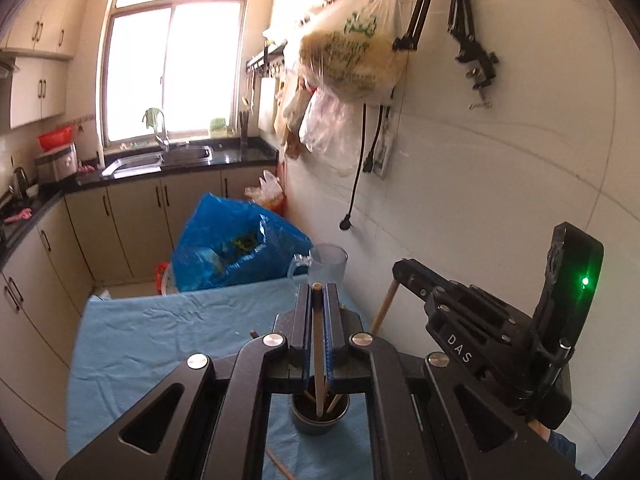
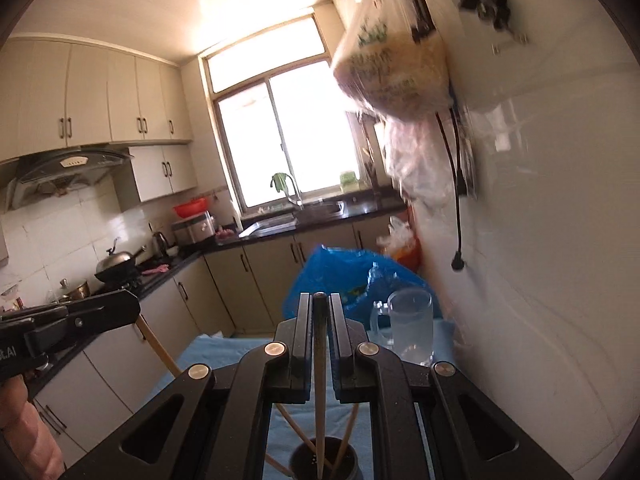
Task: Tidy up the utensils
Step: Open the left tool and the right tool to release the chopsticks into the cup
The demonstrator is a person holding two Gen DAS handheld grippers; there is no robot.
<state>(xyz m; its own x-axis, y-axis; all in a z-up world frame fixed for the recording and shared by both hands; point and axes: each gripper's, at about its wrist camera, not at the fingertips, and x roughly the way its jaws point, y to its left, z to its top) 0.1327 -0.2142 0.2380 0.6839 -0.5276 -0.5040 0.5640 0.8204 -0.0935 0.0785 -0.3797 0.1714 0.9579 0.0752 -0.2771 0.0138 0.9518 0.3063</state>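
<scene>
My left gripper (image 1: 317,289) is shut on a wooden chopstick (image 1: 318,352) that hangs down between its fingers. The stick's lower end sits at the mouth of a dark cup (image 1: 320,420) on the blue cloth, with other chopsticks inside. My right gripper (image 2: 319,298) is shut on another chopstick (image 2: 319,380), whose lower end is in the same dark cup (image 2: 324,462) beside two leaning chopsticks (image 2: 346,438). In the left wrist view the right gripper (image 1: 400,270) appears on the right with its chopstick (image 1: 384,308). The left gripper (image 2: 134,306) shows at the left edge of the right wrist view.
A clear glass mug (image 2: 410,326) stands at the table's far right by the white wall. A blue plastic bag (image 1: 232,248) lies beyond the blue-covered table (image 1: 160,340). A loose chopstick (image 1: 280,466) rests on the cloth. Bags (image 1: 352,64) hang from the wall above.
</scene>
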